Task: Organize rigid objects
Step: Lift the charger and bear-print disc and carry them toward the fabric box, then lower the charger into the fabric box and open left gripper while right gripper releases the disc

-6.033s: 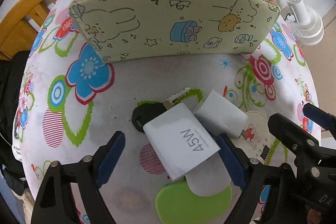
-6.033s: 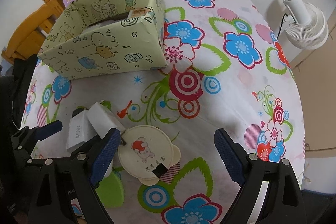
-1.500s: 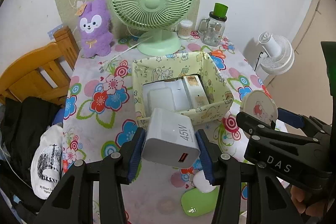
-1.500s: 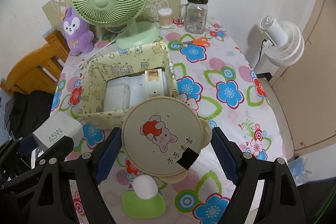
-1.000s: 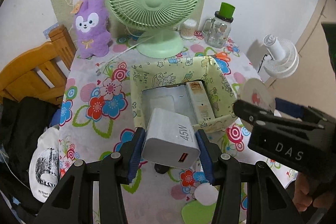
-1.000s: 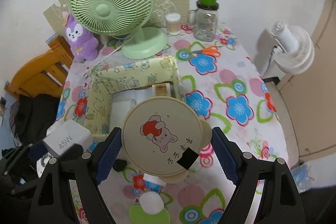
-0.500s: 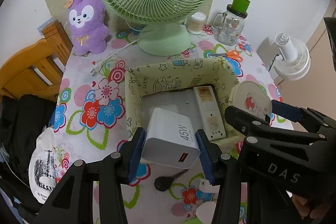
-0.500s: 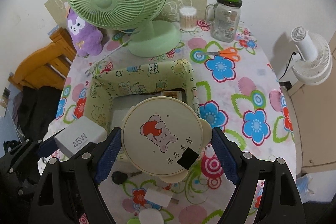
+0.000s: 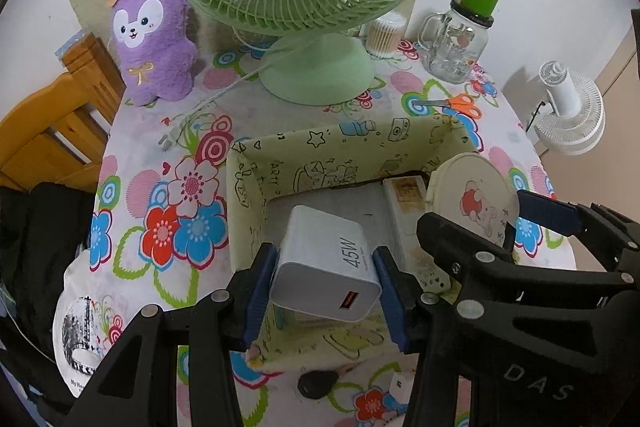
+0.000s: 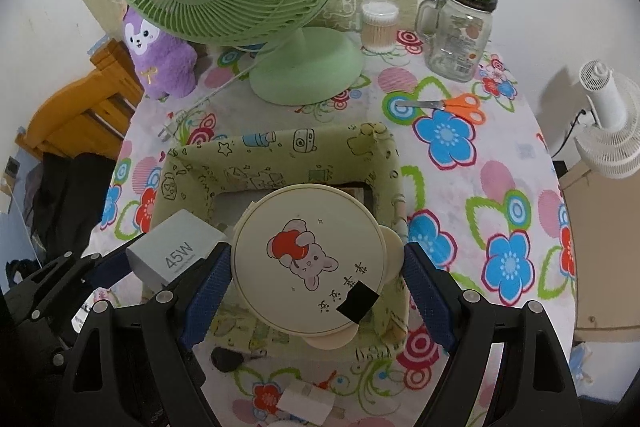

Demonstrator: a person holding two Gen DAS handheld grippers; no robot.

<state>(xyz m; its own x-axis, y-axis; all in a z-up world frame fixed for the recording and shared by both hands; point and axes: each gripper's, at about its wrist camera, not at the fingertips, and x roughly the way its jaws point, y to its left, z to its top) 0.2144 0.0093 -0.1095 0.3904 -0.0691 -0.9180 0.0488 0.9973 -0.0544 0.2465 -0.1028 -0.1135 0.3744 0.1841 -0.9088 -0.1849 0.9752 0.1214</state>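
With my left tongs (image 9: 325, 277) clenched on the white charger (image 9: 328, 265) and my right tongs (image 10: 316, 267) gripping the round cream case (image 10: 310, 263), both above the fabric box (image 10: 280, 147), I judge collision likely if released together.

The left gripper (image 9: 326, 295) clamps a white charger (image 9: 326, 269) above the yellow-green box (image 9: 248, 187).
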